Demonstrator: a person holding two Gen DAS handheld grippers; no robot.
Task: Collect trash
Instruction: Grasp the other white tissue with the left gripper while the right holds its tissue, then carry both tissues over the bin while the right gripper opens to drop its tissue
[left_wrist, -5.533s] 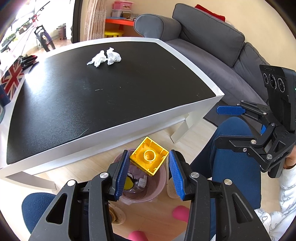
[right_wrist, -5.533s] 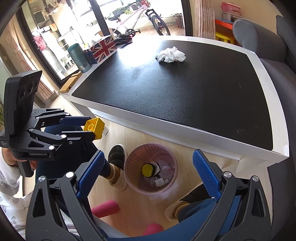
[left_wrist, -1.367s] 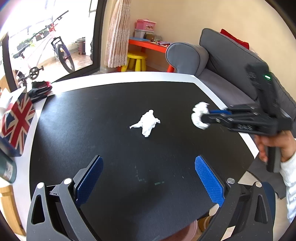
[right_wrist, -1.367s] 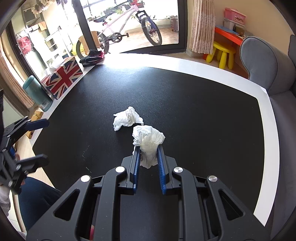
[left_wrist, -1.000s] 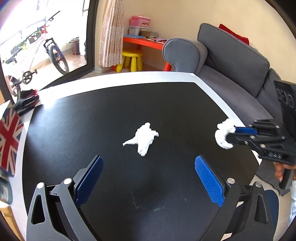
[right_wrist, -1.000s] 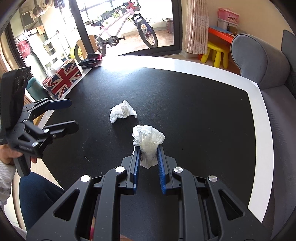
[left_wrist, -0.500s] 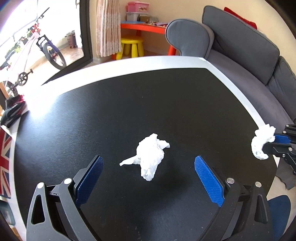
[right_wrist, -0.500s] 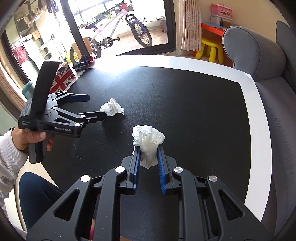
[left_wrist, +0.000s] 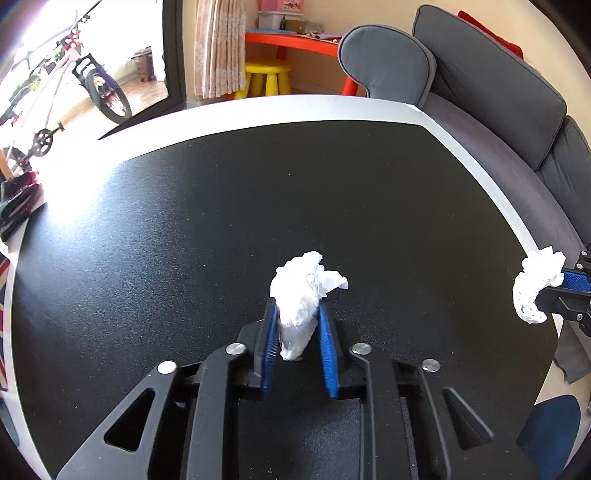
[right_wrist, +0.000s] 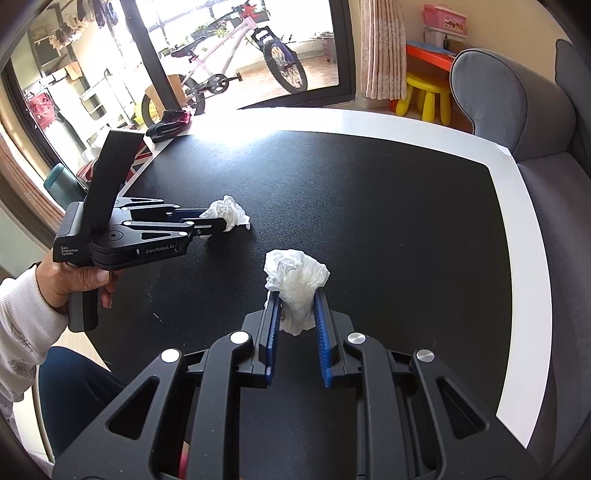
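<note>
The table (left_wrist: 369, 107), black-topped with a white rim, carried almost nothing loose by this moment. A grey sofa (left_wrist: 491, 85) ran along its right edge, and a bicycle (right_wrist: 236, 62) stood beyond the window past the far edge; neither stood in the way of the work.

What had just changed was on the left: a second earlier the left gripper (left_wrist: 297, 332) had hung wide open over the last tissue lying on the tabletop, and now its jaws were closing, with the blue pads already pressing that crumpled tissue (left_wrist: 301, 295) from both sides. In the right wrist view the tissue seemed to sit at or barely above the surface near the table's left edge, though I could not tell whether it had lifted. The right gripper (right_wrist: 295, 325) stayed clenched on its own tissue wad (right_wrist: 295, 288), held over the middle of the table.

With both pieces gripped, the tabletop looked cleared of trash, so what remained was probably carrying them off to a bin, which neither view showed.

A Union Jack box (right_wrist: 138, 157) and a teal cup (right_wrist: 61, 181) sat at the left edge, beside the left gripper but clear of it.
</note>
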